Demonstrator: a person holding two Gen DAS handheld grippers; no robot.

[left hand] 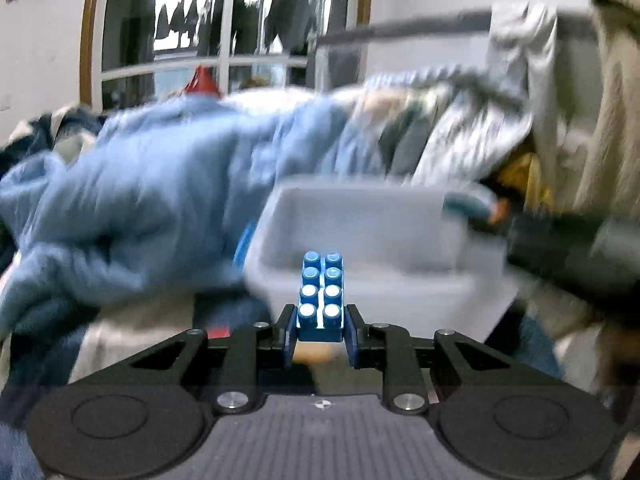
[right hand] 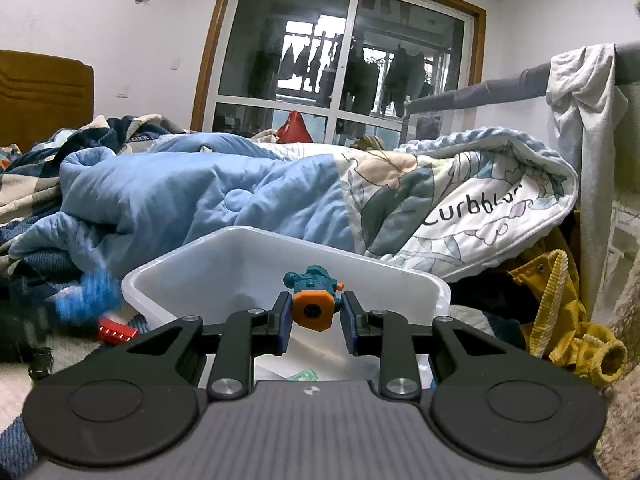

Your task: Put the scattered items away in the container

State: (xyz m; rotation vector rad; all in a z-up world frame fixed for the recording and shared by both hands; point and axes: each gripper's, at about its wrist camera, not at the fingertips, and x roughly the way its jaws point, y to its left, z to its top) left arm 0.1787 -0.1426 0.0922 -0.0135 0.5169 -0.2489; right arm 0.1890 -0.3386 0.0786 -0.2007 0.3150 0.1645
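Note:
My left gripper (left hand: 319, 330) is shut on a blue studded building brick (left hand: 321, 296) and holds it in front of the white plastic container (left hand: 360, 236), which is blurred by motion. My right gripper (right hand: 313, 320) is shut on a teal and orange toy (right hand: 314, 300) and holds it over the near part of the white container (right hand: 200, 264). A red brick (right hand: 116, 331) lies on the bed left of the container. A blurred blue shape (right hand: 86, 296) to the left is the other gripper's brick. A pale green piece (right hand: 303, 376) lies inside the container.
A rumpled blue quilt (right hand: 192, 196) and a patterned blanket (right hand: 460, 208) lie behind the container. A yellow garment (right hand: 560, 320) lies at the right. A grey bed rail (right hand: 500, 84) with a white cloth runs at the right. A small black object (right hand: 40, 360) sits at the left.

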